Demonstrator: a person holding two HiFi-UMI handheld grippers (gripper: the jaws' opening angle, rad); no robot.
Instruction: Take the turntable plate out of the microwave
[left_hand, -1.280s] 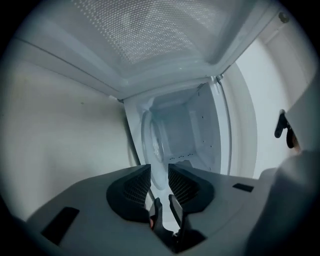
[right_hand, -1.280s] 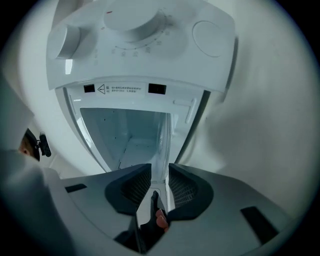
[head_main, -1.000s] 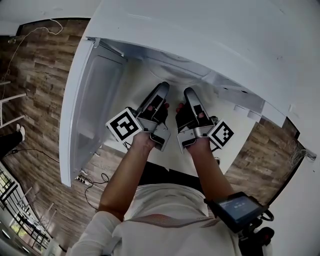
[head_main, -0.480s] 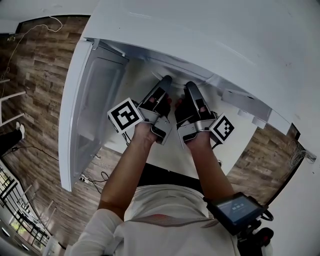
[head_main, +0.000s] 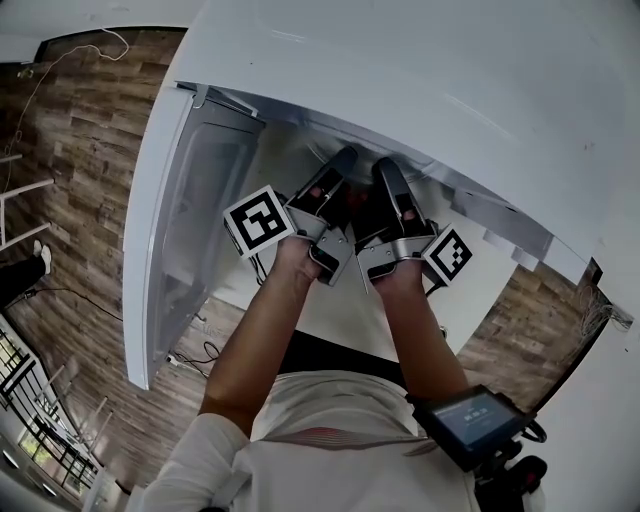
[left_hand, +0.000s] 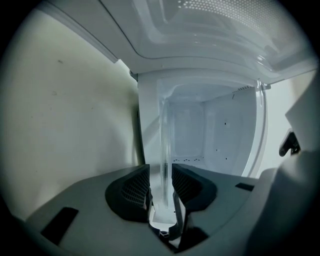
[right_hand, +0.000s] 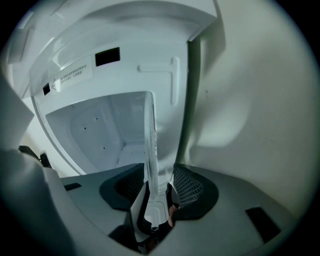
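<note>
A wood-plank floor (head_main: 80, 150) lies around a white microwave (head_main: 420, 80), whose door (head_main: 195, 220) hangs open on the left. We see the left gripper (left_hand: 161, 176) with its jaws released. They have just been closing around the edge of the clear turntable plate (left_hand: 164, 140), and a gap still shows beside the glass. The right gripper (right_hand: 159, 175), just to its right, has its jaws spread wide after opening. The same plate's edge stands between them, unpressed. Both grippers reach side by side into the near opening of the cavity (left_hand: 215, 125). From the jaws the plate runs far back inside that cavity.
</note>
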